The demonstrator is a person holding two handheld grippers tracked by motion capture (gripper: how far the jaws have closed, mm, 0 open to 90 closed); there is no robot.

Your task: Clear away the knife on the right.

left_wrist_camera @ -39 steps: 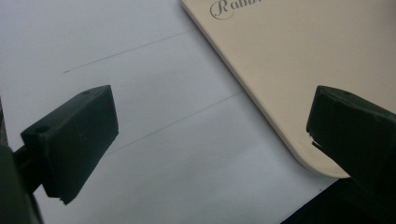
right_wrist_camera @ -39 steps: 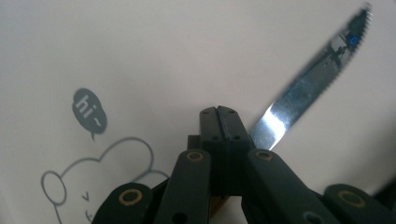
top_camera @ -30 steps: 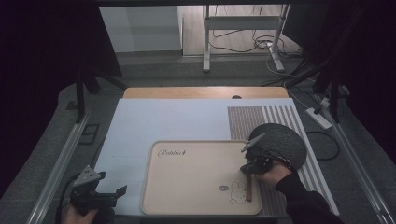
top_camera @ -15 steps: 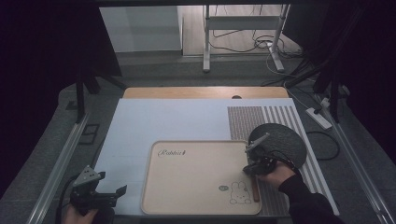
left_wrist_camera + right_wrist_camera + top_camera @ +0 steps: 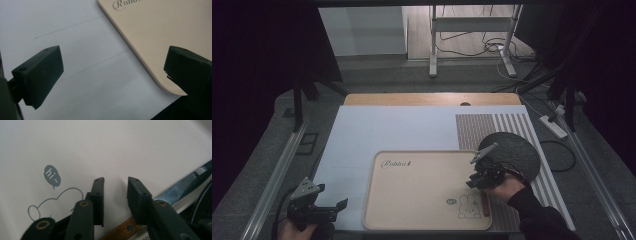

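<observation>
A beige tray (image 5: 422,195) with a rabbit drawing lies on the white mat. A knife (image 5: 485,204) with a wooden handle (image 5: 120,228) and steel blade (image 5: 175,191) rests along the tray's right rim. My right gripper (image 5: 472,184) hovers over the tray (image 5: 100,150) just left of the knife. Its jaws have just been opening and stand a little apart (image 5: 116,182) with nothing between them. My left gripper (image 5: 337,207) sits at the mat's front left, jaws wide open (image 5: 112,65) and empty, beside the tray's corner (image 5: 162,37).
A dark round plate (image 5: 512,150) lies on a striped placemat (image 5: 484,127) just right of the tray, close behind my right hand. A white mat (image 5: 387,130) covers the table. Metal rails run along both table sides.
The knife has shifted slightly right onto the tray's right rim. The right gripper has let go of it and now sits just above its upper end. The left gripper has not moved.
</observation>
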